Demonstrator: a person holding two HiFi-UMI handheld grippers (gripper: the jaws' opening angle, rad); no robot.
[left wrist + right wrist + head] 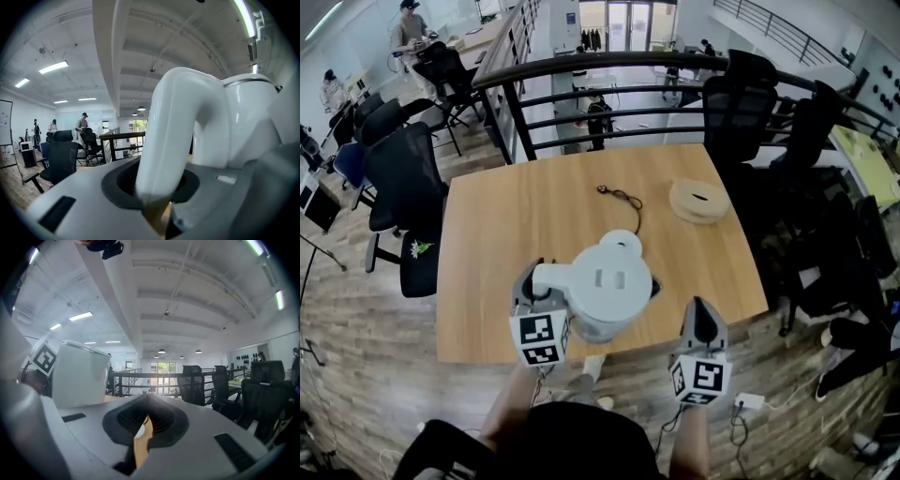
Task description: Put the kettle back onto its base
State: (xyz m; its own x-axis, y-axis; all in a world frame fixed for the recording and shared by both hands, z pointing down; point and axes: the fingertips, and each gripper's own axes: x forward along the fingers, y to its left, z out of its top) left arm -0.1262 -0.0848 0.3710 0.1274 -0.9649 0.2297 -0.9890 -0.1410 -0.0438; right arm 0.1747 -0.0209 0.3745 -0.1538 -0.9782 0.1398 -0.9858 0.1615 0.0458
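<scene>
The left gripper [546, 283] has its jaws closed on the white handle [183, 136] of the kettle [605, 286]. They stay partly apart only because the handle fills them. The kettle hangs above the near edge of the table [506, 216], well apart from its round base [699, 201], which lies at the far right of the table. The right gripper [700, 314] holds nothing, and its 2 jaws stand almost together. I think the danger is the 1-sided grip: the kettle can swing or slip on the smooth handle. It may also land off-centre on the base, or catch the cable [623, 199] lying near it.
</scene>
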